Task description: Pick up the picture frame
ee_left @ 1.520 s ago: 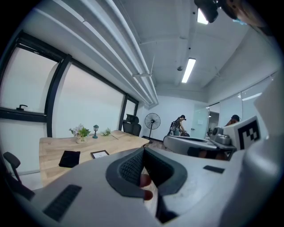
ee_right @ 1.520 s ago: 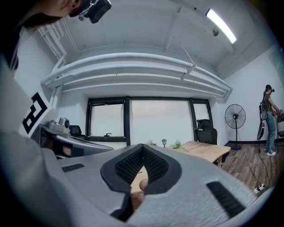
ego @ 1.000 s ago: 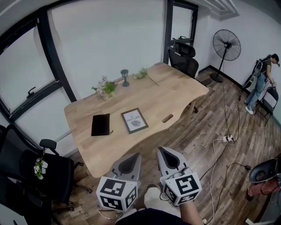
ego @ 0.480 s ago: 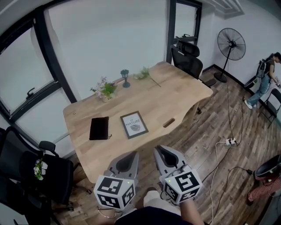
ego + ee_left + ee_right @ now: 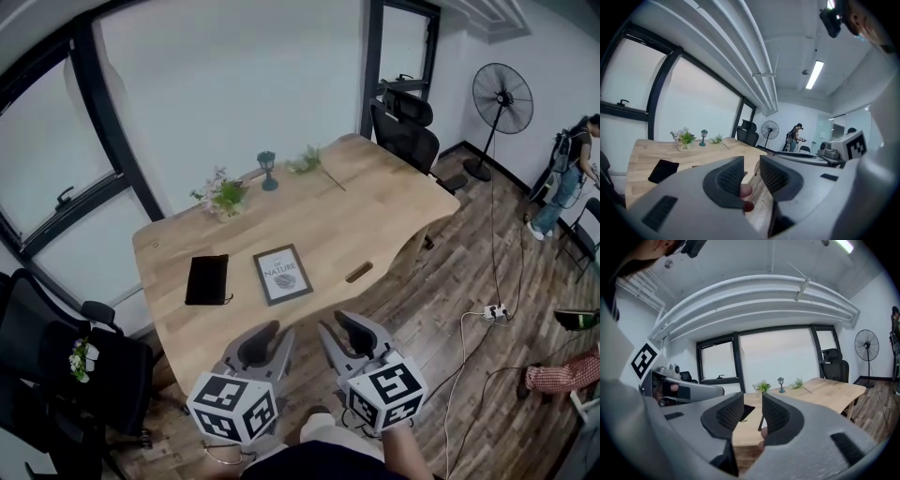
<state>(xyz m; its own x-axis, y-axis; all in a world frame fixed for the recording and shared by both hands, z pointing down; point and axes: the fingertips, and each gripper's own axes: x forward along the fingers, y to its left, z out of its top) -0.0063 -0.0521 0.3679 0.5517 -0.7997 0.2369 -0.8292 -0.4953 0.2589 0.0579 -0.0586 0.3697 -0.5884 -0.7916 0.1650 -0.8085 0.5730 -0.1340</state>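
Picture frame (image 5: 282, 275) lies flat on the wooden table (image 5: 384, 202), near the centre of the head view, just right of a black pouch (image 5: 206, 279). Left gripper (image 5: 265, 331) and right gripper (image 5: 339, 324) hang side by side at lower centre, by the table's near edge, well apart from the frame. Both sets of jaws have just been opening. Each stands at a narrow gap (nothing held between them). Potted plant (image 5: 225, 196) sits toward the upper left.

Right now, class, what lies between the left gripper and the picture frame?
Only bare wooden table separates the left gripper from the picture frame, in the head view. Its jaws have just been opening, empty.
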